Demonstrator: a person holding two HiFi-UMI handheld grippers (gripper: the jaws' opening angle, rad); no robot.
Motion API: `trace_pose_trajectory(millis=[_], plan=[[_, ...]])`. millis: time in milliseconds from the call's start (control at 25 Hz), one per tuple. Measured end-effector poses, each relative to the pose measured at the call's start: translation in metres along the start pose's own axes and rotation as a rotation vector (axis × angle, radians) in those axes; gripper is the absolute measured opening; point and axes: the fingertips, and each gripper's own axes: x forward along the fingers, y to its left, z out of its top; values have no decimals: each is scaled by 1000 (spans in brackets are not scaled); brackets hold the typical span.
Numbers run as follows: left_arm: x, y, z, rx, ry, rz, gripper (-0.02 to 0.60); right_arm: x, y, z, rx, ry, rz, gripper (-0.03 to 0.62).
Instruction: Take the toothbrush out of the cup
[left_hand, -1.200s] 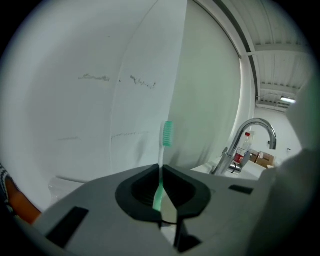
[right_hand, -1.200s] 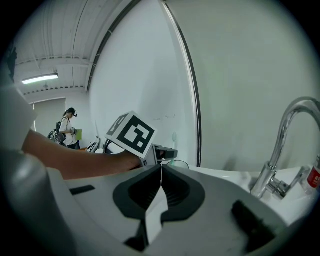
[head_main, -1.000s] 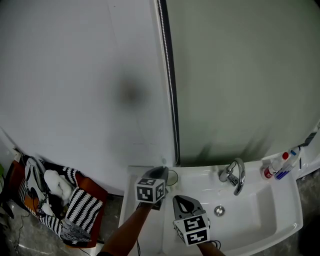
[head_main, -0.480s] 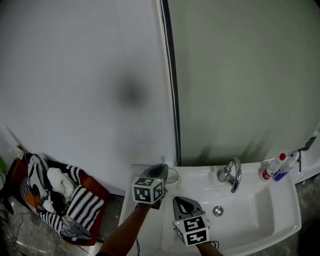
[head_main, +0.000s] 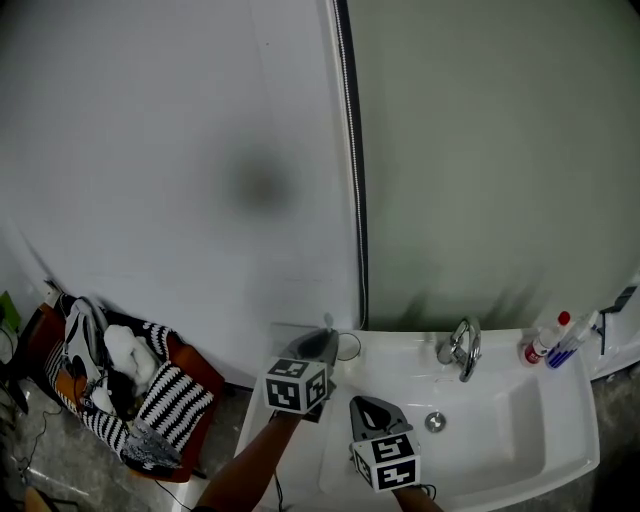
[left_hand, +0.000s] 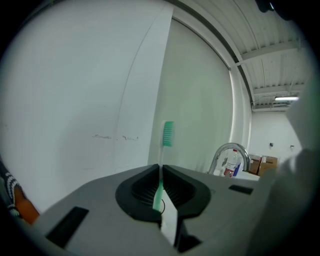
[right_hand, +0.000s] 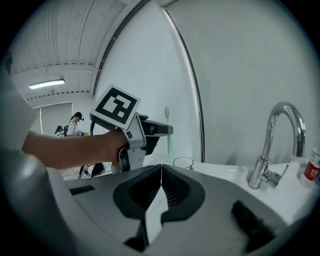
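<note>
Left gripper view: left gripper (left_hand: 160, 167) is shut on the lower handle of the toothbrush (left_hand: 167, 134). The brush stands upright, with its green bristle head well above the jaws. A curved tap (left_hand: 227, 152) and a bottle (left_hand: 231, 164) with a red band lie beyond. The bottle's print is too small to read, and a faint scrawl on the wall (left_hand: 115, 136) is also illegible.

Right gripper view: right gripper (right_hand: 161, 167) has its jaws pressed together on nothing. From here the brush's lower end appears level with or just above the rim of the clear cup (right_hand: 183, 162) and slightly to one side of it. Whether it is fully clear cannot be told. The marker cube (right_hand: 116, 106) above the person's hand (right_hand: 75, 147) bears only a black-and-white square pattern, with no words.

Head view: both grippers hang over the left end of the white sink (head_main: 560, 440), and the cup stands on the rear rim near the corner. No brand or label can be read in this view.

Hazards, as judged: the grip is a narrow pinch on a thin, smooth handle, so the brush may pivot or slide out if the gripper is swung or tilted quickly. A sideways move begun too low could catch the brush's tail on the cup rim. The light cup would then tip into the basin or off the corner. The idle gripper nearby could also knock the brush.
</note>
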Motion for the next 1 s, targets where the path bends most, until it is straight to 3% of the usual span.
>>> trace_pose_trajectory(millis=[1000], plan=[[-80, -86, -37, -13, -10, 19, 31, -47, -10, -28, 44, 1, 39, 12]])
